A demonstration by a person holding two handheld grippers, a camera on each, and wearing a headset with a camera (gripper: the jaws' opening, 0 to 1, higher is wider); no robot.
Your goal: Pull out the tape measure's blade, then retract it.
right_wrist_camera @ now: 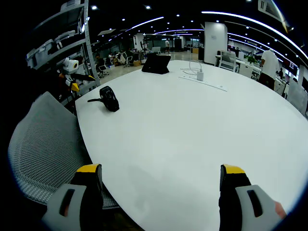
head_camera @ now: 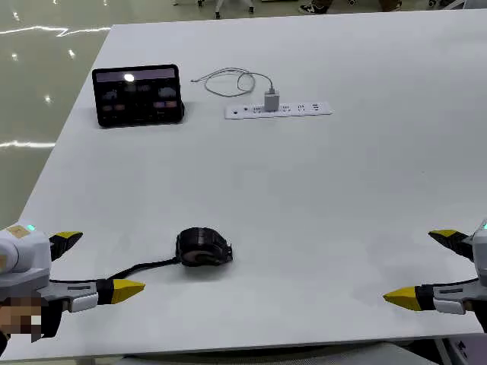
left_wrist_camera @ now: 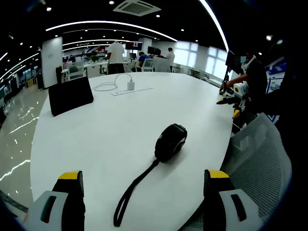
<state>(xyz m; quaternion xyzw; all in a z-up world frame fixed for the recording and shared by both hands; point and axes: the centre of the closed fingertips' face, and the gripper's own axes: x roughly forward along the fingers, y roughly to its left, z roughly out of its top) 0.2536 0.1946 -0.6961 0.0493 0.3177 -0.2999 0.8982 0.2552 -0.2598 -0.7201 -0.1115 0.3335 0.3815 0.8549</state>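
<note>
The black tape measure (head_camera: 202,247) lies on the white table (head_camera: 327,198), close to the near edge and left of centre. Its wrist strap (head_camera: 141,268) trails left toward the left gripper (head_camera: 111,262). The blade appears to be wound inside the case, though the mouth is too small to confirm. The left gripper sits just left of the case, jaws apart and not touching it. The right gripper (head_camera: 407,265) is at the near right, well apart from the case, jaws likewise apart. A tablet (head_camera: 138,95) stands at the far left, with a power strip (head_camera: 278,110) to its right.
</note>
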